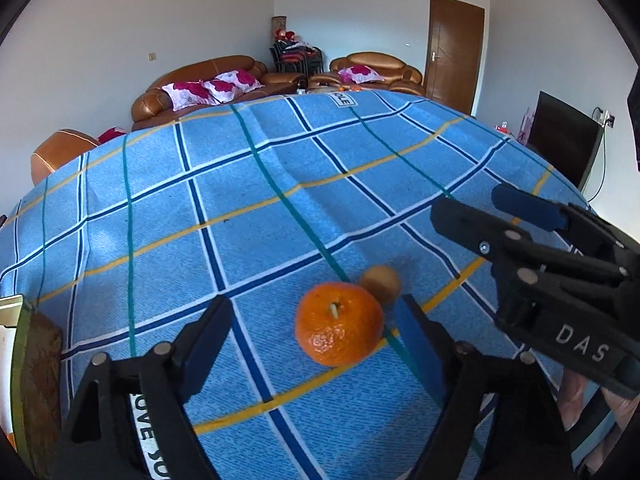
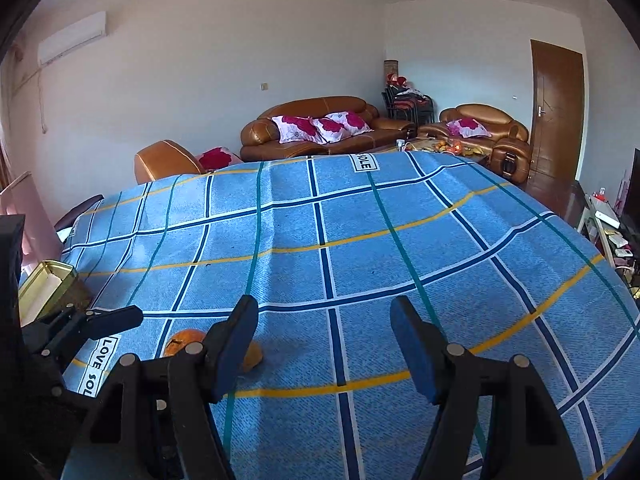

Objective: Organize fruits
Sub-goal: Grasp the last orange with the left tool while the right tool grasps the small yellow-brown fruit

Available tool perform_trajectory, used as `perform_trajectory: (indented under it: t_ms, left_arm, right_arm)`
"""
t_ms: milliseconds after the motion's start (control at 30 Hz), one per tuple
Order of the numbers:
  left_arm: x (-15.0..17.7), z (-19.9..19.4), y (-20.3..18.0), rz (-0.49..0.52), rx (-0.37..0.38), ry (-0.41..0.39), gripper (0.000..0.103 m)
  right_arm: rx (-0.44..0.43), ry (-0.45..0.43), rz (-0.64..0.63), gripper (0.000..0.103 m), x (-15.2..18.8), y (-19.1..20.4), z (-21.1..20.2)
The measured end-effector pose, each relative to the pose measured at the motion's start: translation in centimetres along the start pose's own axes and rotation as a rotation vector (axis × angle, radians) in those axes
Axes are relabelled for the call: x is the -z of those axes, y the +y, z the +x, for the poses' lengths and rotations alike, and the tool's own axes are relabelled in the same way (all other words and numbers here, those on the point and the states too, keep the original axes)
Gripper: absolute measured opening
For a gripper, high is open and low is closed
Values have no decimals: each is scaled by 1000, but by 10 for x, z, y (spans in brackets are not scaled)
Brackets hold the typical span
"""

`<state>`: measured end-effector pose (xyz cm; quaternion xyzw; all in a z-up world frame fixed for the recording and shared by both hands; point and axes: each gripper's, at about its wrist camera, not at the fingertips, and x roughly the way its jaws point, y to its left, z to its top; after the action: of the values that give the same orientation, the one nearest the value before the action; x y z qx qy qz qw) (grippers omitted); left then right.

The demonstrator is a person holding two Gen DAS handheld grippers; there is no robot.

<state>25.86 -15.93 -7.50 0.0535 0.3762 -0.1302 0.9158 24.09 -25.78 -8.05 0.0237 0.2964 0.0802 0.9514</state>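
Blue plaid cloth [image 1: 248, 208] over the desk, gold tin [image 2: 44, 286] off at its left edge. Mandarin [image 1: 338, 322] sitting on the cloth, small brownish fruit [image 1: 381, 282] touching it behind. Left tool [image 1: 316, 320] spread around the mandarin, pads clear of it. Right tool [image 2: 324, 340] spread over bare cloth, pinching nothing, angled down.

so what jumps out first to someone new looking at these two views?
The bright orange mandarin on the blue plaid tablecloth, lying between the open left gripper pads, untouched. A small brown round fruit touches its far side. The right gripper hangs open over bare cloth.
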Motion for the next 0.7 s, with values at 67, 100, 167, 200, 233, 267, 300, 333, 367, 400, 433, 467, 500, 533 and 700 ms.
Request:
perform_trajectory:
  t_ms: [67, 100, 167, 200, 233, 267, 300, 333, 367, 400, 433, 467, 500, 533, 700]
  left_arm:
    - [0, 5, -3, 14, 23, 29, 70]
    - [0, 9, -4, 22, 45, 49, 58]
    - [0, 12, -5, 25, 69, 66, 49]
    - [0, 11, -4, 19, 72, 60, 49]
    - [0, 9, -2, 10, 79, 53, 48]
    - [1, 7, 0, 2, 83, 44, 48]
    - [2, 3, 3, -9, 79, 32, 48]
    - [4, -1, 7, -20, 68, 19, 48]
    - [5, -5, 12, -31, 52, 4, 48]
    - [6, -8, 18, -45, 37, -10, 48]
    - [7, -10, 25, -63, 21, -18, 48]
    - [8, -12, 32, -80, 11, -20, 48]
    - [9, -13, 40, -100, 9, -21, 48]
    - [10, -13, 48, -124, 4, -22, 48]
    - [13, -15, 85, -218, -40, -29, 48]
  right_arm:
    - [-4, 7, 1, 70, 0, 0, 2]
    - [-8, 10, 3, 70, 0, 0, 3]
    - [-23, 11, 6, 70, 0, 0, 4]
    - [-27, 13, 7, 70, 0, 0, 4]
    - [-33, 15, 9, 70, 0, -1, 4]
    - [-40, 16, 10, 70, 0, -1, 5]
    - [-51, 15, 12, 70, 0, -2, 5]
    - [-65, 13, 9, 70, 0, -2, 4]
    - [-76, 12, 5, 70, 0, -1, 4]
    - [-87, 15, 0, 70, 0, 0, 5]
    - [-101, 20, -8, 70, 0, 1, 6]
    - [-120, 28, -21, 70, 0, 4, 7]
    - [-143, 41, -41, 70, 0, 8, 9]
    - [-148, 50, -58, 70, 0, 12, 11]
    - [-182, 66, -177, 70, 3, 36, 12]
